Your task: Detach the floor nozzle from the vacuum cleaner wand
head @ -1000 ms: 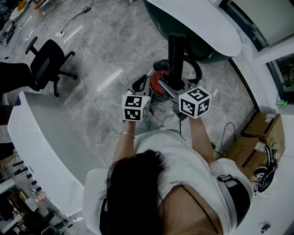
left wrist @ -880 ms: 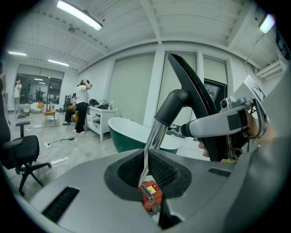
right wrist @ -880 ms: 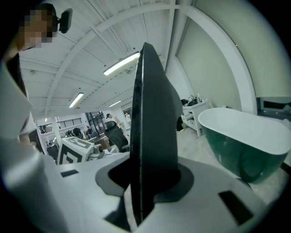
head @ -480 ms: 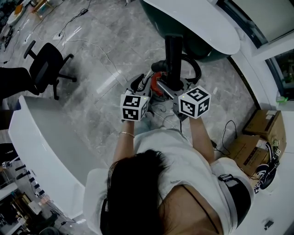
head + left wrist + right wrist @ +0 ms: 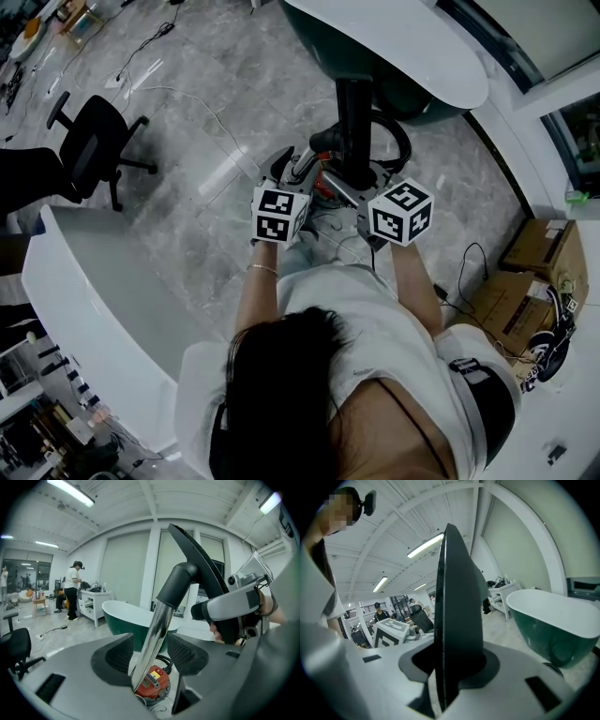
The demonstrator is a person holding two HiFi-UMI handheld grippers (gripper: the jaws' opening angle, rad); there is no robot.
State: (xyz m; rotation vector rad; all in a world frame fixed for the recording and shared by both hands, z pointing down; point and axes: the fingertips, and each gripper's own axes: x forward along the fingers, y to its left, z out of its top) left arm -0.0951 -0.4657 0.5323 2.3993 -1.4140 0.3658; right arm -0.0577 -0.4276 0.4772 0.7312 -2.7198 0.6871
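I had the right gripper [image 5: 450, 665] clamped on the floor nozzle [image 5: 459, 611]. Its pads pressed both faces of the flat black head, which stood on edge and rose straight up between them. I judged that this hold was there to steady the nozzle and to carry it once it came free.

The left gripper [image 5: 151, 652] had just been opening its jaws. They stood spread, with the chrome wand [image 5: 157, 625] running up between them and touching neither pad, as far as I could see. Letting go there made sense to me as a step toward a fresh grip or a pull at the joint. The black elbow [image 5: 180, 581] looked seated on the tube, so I took the nozzle as not yet off.

The left gripper view gave me what the others did not. It showed the wand slanting up from the red vacuum body [image 5: 151, 682] into the elbow, with the right gripper on the nozzle beyond. The right gripper view showed little more than the nozzle's edge and the green bathtub [image 5: 553, 625]. The head view set both marker cubes [image 5: 278, 214] side by side above the vacuum on the floor [image 5: 187, 141], but the jaws were too small and crowded to read there.
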